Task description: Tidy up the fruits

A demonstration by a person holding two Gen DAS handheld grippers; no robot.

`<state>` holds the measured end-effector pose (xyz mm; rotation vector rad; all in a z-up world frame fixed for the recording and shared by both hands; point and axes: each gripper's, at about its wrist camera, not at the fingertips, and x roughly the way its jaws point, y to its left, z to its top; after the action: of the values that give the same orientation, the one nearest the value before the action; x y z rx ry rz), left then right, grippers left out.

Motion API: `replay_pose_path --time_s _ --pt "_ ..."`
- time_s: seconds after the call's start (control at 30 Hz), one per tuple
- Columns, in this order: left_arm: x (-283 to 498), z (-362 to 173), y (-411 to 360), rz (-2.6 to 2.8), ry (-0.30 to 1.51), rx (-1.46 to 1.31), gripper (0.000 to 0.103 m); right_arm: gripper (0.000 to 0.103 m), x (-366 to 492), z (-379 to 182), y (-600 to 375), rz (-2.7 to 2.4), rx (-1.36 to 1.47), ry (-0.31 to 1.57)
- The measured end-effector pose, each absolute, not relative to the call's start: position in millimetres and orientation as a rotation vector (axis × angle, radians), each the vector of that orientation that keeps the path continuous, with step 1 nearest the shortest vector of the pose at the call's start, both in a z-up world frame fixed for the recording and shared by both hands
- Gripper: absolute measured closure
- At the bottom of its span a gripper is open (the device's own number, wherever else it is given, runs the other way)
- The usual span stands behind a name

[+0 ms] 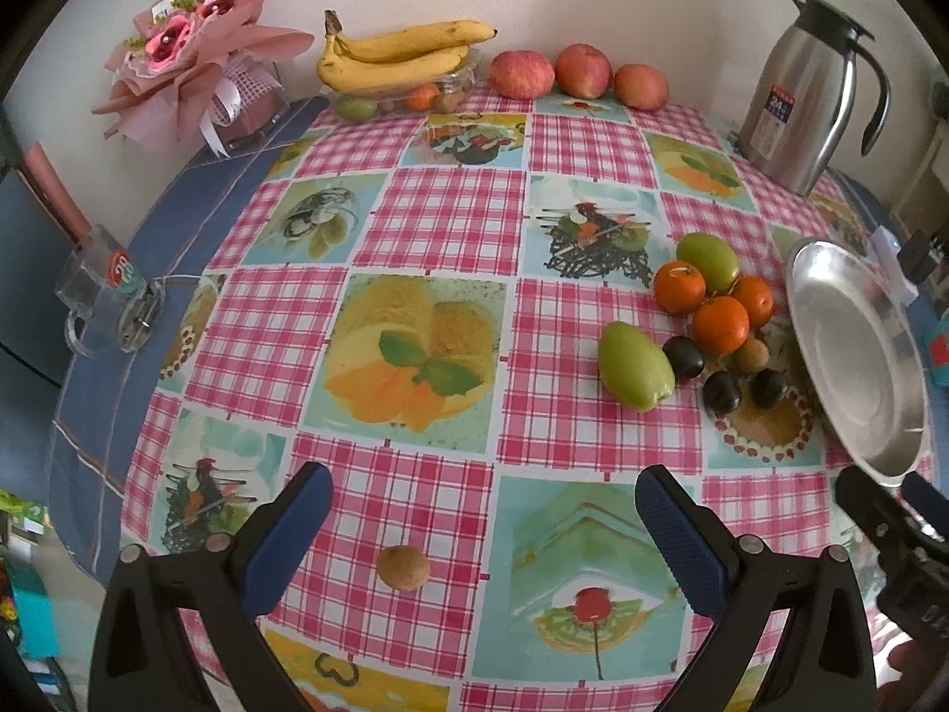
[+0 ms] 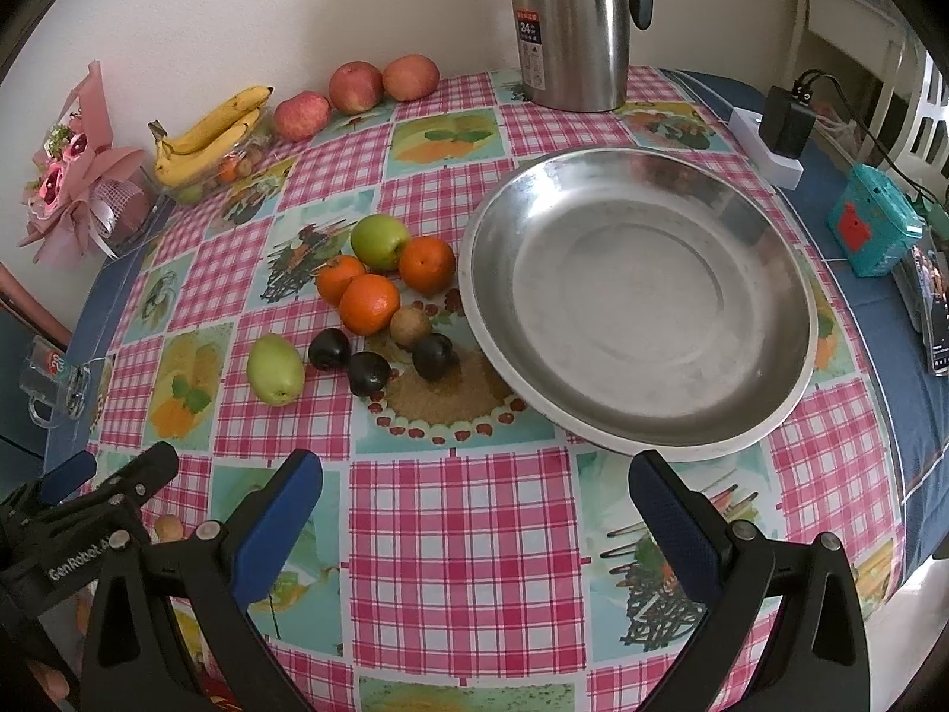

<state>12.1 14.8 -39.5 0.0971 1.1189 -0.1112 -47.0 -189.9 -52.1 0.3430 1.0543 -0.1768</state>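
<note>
A pile of fruit lies left of a bare steel plate (image 2: 623,296): three oranges (image 2: 369,304), a green apple (image 2: 379,241), a green oblong fruit (image 2: 274,369), three dark plums (image 2: 368,374) and a small brown fruit (image 2: 410,327). My right gripper (image 2: 474,522) hovers open and empty above the cloth, in front of the plate's near rim. My left gripper (image 1: 483,534) is open too, and a lone small brown fruit (image 1: 403,568) lies on the cloth between its fingers, untouched. In the left wrist view the fruit pile (image 1: 720,324) and plate (image 1: 854,368) lie far right.
Along the back wall are bananas (image 1: 391,53) over a clear tray and three apples (image 1: 584,70). A steel jug (image 2: 569,24) stands behind the plate. A bouquet (image 1: 190,59) and glass mug (image 1: 107,296) sit at the left edge. A charger (image 2: 783,124), teal box (image 2: 872,225) and phone sit at right.
</note>
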Motion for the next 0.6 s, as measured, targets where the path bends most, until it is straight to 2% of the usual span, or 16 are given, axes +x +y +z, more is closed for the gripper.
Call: replay_pose_path --time_s 0.6 --pt "27 -22 92 -0.174 1.024 -0.092 0.000 0.000 -29 -36 -154 -0.005 0.403 0.981"
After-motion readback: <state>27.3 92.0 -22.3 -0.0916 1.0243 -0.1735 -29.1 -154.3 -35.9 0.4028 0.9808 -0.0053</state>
